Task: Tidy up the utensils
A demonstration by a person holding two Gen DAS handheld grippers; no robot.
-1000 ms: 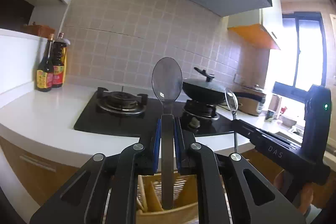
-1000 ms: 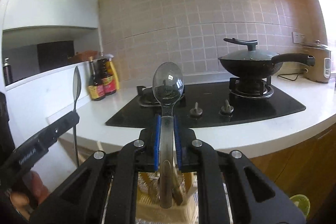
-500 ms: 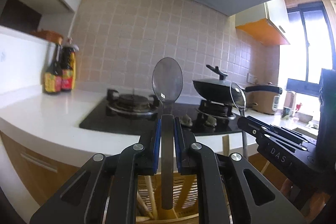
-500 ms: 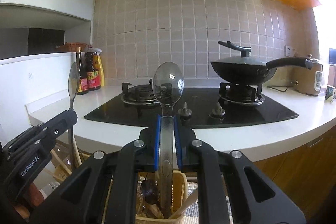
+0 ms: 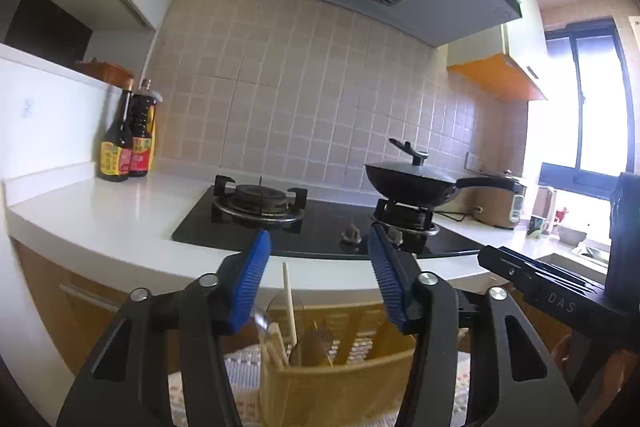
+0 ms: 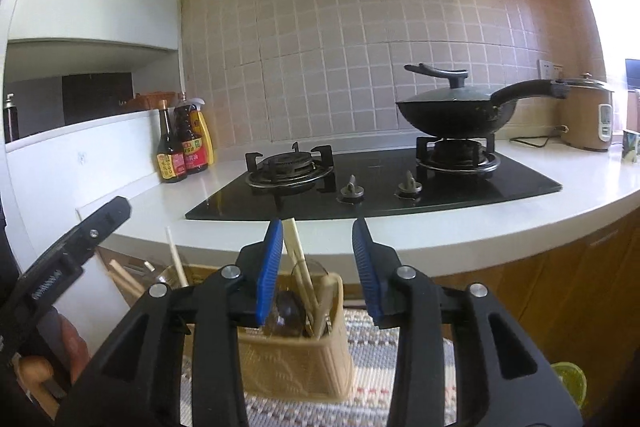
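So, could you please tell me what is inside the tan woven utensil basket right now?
Inside the tan woven utensil basket stand pale wooden chopsticks and a shiny metal spoon, bowl up. The basket's wall hides their lower ends and whatever lies at the bottom.

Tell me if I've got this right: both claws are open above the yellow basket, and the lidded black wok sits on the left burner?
Not quite. The lidded black wok sits on the right burner; the left burner is bare, as the right wrist view shows. Both claws, left and right, have just opened above the yellow basket.
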